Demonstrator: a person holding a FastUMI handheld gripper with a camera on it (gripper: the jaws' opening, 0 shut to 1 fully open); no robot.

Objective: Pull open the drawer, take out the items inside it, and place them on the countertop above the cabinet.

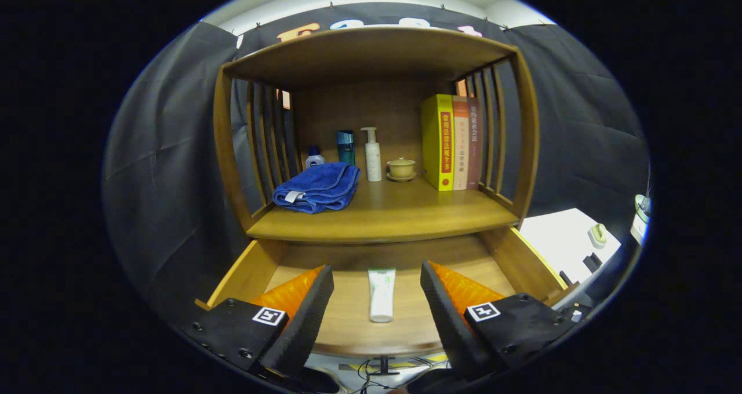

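- Gripper view: drawer (524, 261) pulled open under the countertop (406, 211). One tube (381, 294) lies flat on the drawer floor.
- Gripper (377, 301) released, fingers wide apart, holding nothing.
- Key relation – tube sits between the fingers, just ahead, long axis running along them, cap end nearer the drawer's front edge.
- On the countertop above the drawer: towel (316, 188), bottles, cup, books (452, 142) – bare wood in the middle.
- Hidden: drawer's front corners are behind the fingers, so can't tell if anything else is inside.
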